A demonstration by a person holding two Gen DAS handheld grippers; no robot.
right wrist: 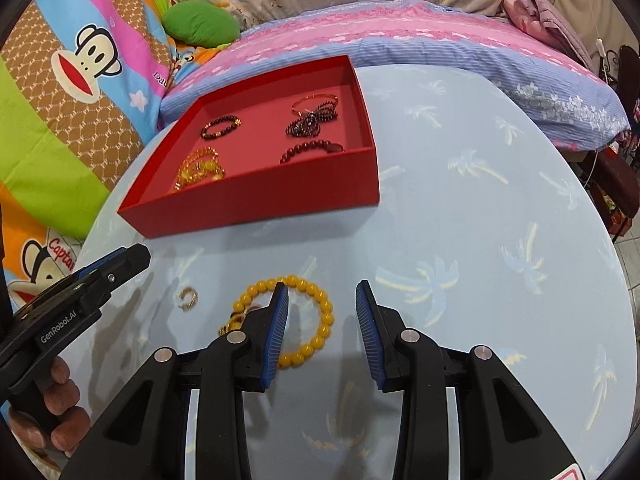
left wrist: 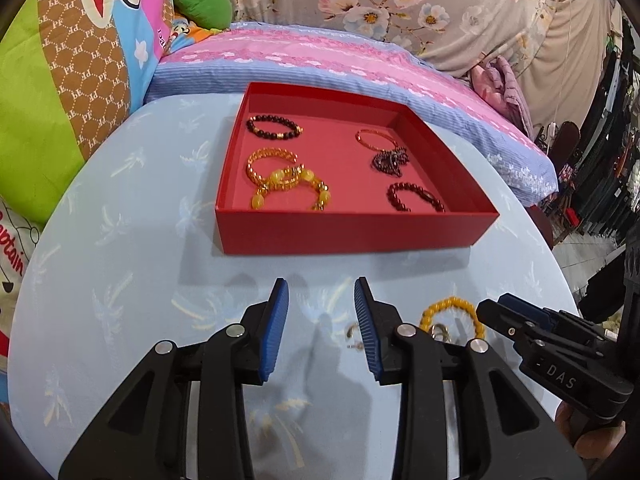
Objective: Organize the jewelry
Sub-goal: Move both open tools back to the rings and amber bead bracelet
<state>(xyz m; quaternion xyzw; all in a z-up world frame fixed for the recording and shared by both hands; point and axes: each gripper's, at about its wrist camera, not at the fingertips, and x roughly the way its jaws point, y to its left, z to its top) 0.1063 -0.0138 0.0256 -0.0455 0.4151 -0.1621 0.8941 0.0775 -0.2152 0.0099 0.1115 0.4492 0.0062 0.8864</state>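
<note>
On the near side of the red box (right wrist: 256,196), out on the pale blue palm-print surface (right wrist: 460,216), a yellow bead bracelet (right wrist: 320,334) is lying flat, with a small gold charm cluster (right wrist: 234,322) at its left edge and a small gold ring (right wrist: 188,298) lying a little farther left, apart from it. The bracelet is probably light, its smooth round beads likely slippery, and the loop, if strung on elastic, would be sagging and swinging once lifted; a hold across one arc of beads, on the side away from the charm, is looking soundest. The ring is likely hard, tiny and low to the cloth, needing a pinch across its band. The right tongs (right wrist: 322,300) are standing wide open and empty, hovering over the bracelet with the left pad crossing its loop; whether that pad is touching the beads cannot be told. The left tongs (left wrist: 321,298) are likewise standing wide open, holding nothing, pointing toward the box with the ring (left wrist: 353,331) just inside the right pad. Inside the box, six pieces are already resting: dark bead bracelets, amber and gold ones, a thin bangle and a dark chain.
</note>
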